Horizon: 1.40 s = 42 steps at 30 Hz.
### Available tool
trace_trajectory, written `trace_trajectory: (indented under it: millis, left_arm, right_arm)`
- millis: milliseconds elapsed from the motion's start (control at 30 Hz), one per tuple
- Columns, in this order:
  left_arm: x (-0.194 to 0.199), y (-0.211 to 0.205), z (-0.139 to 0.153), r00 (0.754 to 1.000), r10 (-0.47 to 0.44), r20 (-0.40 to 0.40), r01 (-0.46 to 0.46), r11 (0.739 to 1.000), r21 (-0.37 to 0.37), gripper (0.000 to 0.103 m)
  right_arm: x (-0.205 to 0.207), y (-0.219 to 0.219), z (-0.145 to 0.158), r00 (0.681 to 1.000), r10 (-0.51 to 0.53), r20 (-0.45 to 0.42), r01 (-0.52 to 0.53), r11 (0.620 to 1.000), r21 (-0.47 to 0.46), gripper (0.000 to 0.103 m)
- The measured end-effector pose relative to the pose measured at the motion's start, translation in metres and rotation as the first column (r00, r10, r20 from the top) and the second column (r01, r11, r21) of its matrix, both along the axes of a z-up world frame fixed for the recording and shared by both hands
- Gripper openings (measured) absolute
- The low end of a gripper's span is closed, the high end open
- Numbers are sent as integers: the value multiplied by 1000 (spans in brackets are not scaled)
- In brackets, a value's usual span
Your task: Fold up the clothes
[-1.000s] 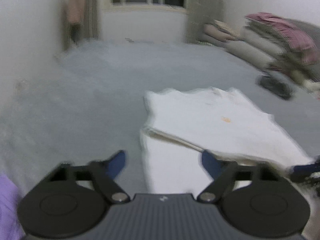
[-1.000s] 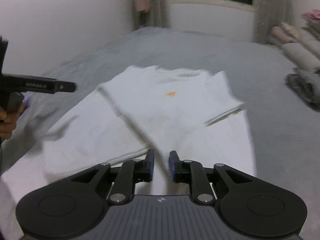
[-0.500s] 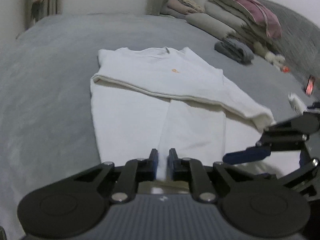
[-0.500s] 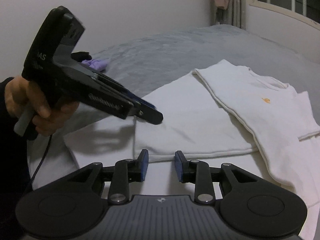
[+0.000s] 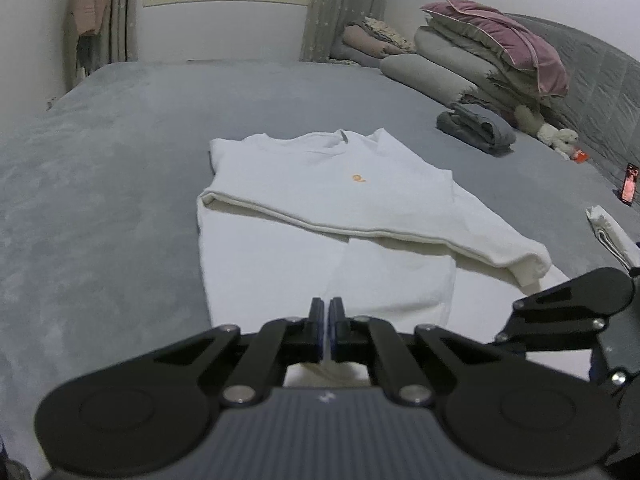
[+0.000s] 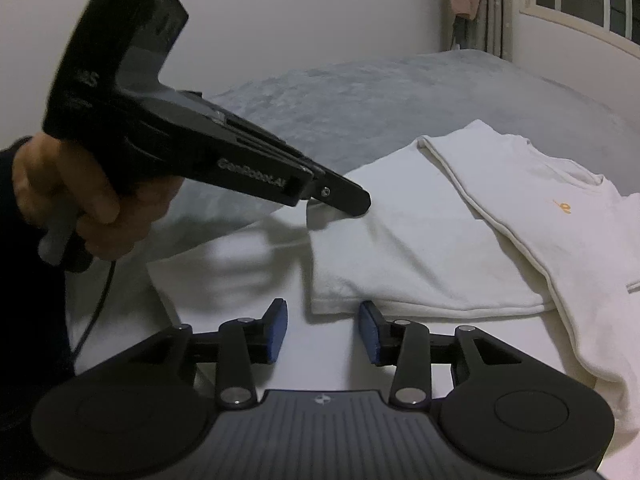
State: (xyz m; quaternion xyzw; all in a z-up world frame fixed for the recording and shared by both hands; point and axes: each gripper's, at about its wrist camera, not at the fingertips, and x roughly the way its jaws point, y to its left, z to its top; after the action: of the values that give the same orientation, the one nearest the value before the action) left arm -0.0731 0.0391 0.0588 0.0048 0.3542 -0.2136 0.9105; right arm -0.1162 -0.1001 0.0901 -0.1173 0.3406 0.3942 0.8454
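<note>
A white sweatshirt (image 5: 320, 184) with a small orange mark lies flat on the grey bed, sleeves folded across the body and hem toward me. My left gripper (image 5: 328, 316) sits at the middle of the hem with its blue pads pressed together, shut on the fabric edge. From the right wrist camera, a hand holds the left gripper (image 6: 354, 204), and its tip pinches the sweatshirt (image 6: 420, 240) at the hem. My right gripper (image 6: 322, 330) is open. The hem's near corner lies just ahead of its gap. The right gripper (image 5: 560, 308) also shows at the lower right of the left wrist view.
The grey bed cover (image 5: 100, 200) spreads wide to the left. Stacked quilts and pillows (image 5: 492, 52) fill the far right, with a folded grey garment (image 5: 476, 128), a soft toy (image 5: 556, 136), a phone (image 5: 630, 188) and a white folded item (image 5: 612, 236).
The left gripper went from open to shut and settled at the hem. The right gripper opened from shut and swung round toward the hem's corner.
</note>
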Motion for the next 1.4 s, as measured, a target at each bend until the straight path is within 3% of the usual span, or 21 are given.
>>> trace_trajectory:
  millis: [300,500,567,733,800,867,933,1133,1167,1267,1333,1400]
  left_arm:
    - [11,11,-8,998,28,-54,-29,999,-16,2]
    - [20,18,-14,994,45,-95,-48,999,-24,5]
    - [22,21,-16,993,51,-109,-54,998,-27,10]
    - [25,24,-19,991,66,-119,-71,997,-40,8]
    - [23,21,-18,992,69,-103,-73,997,-28,7]
    - [21,19,-16,993,75,-87,-77,997,-24,6]
    - [20,19,-13,994,82,-74,-84,996,-23,4]
    - [19,21,-8,993,105,-46,-105,994,-1,4]
    - [19,21,-7,993,109,-41,-109,994,3,4]
    - [19,21,-5,992,120,-26,-120,993,15,5]
    - [19,16,-5,992,126,-13,-125,992,35,7]
    - [19,12,-6,991,131,0,-131,990,54,8]
  right_arm:
    - [6,0,4,999,-51,-8,52,997,63,39]
    - [20,-7,-3,972,-119,-201,154,973,171,46]
    - [28,-14,-6,949,-153,-276,220,948,230,47]
    - [41,-24,-16,888,-204,-411,350,880,320,47]
    - [44,-25,-18,872,-215,-439,381,861,335,39]
    - [47,-26,-19,861,-225,-457,404,847,344,19]
    - [49,-27,-19,853,-234,-466,422,835,353,15]
    - [29,-30,6,914,-163,-371,329,833,446,14]
    - [29,-29,5,913,-164,-374,326,846,423,14]
    - [26,-15,2,938,-188,-291,257,940,222,18]
    - [22,-17,7,950,-143,-277,207,953,220,23]
    - [16,-28,22,968,-110,-225,172,944,280,36]
